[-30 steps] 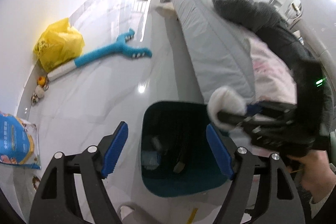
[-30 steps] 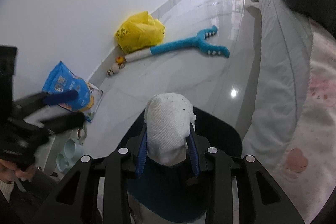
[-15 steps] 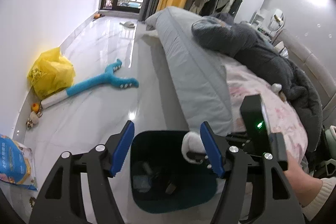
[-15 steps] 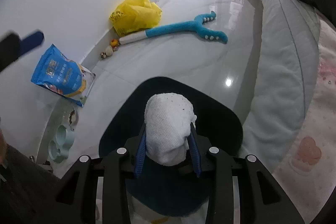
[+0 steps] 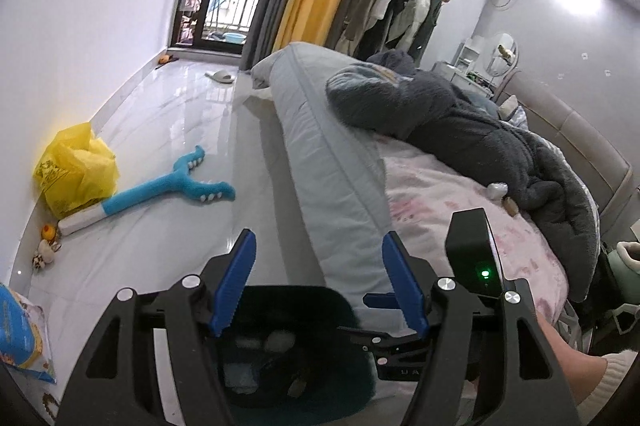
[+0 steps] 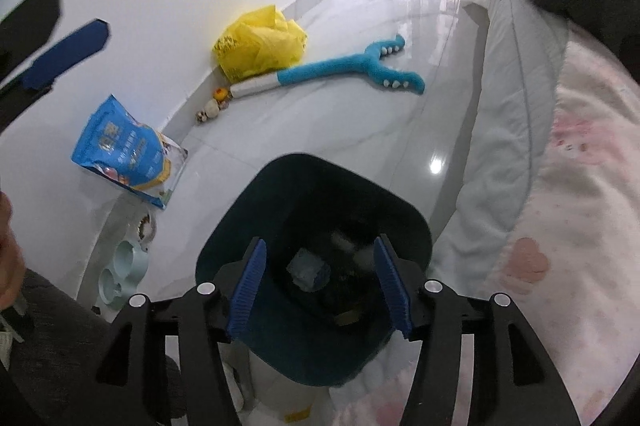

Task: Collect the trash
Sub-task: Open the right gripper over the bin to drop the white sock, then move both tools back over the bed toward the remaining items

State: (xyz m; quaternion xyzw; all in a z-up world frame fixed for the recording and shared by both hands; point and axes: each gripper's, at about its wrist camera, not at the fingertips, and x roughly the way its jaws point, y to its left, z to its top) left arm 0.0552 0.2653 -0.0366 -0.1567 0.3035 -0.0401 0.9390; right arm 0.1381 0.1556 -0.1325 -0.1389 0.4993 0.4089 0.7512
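A dark teal trash bin (image 6: 240,242) stands on the floor beside the bed, with several bits of trash inside, among them a pale crumpled piece (image 6: 308,270). My right gripper (image 6: 320,286) is open and empty right above the bin's mouth. The bin also shows low in the left wrist view (image 5: 296,298), where a whitish wad (image 5: 280,340) lies inside. My left gripper (image 5: 320,286) is open and empty above the bin's near side. The right gripper's body (image 5: 472,266) shows at the right of that view.
A bed (image 5: 332,162) with a grey quilt and dark fleece runs along the right. On the floor lie a blue plush toy (image 6: 352,66), a yellow bag (image 6: 260,42), a blue pet-food bag (image 6: 124,150) and pet bowls (image 6: 120,266) by the wall.
My right gripper opened over the bin and the white wad it held dropped in. The left gripper tilted up, so the bin sank lower in its view.
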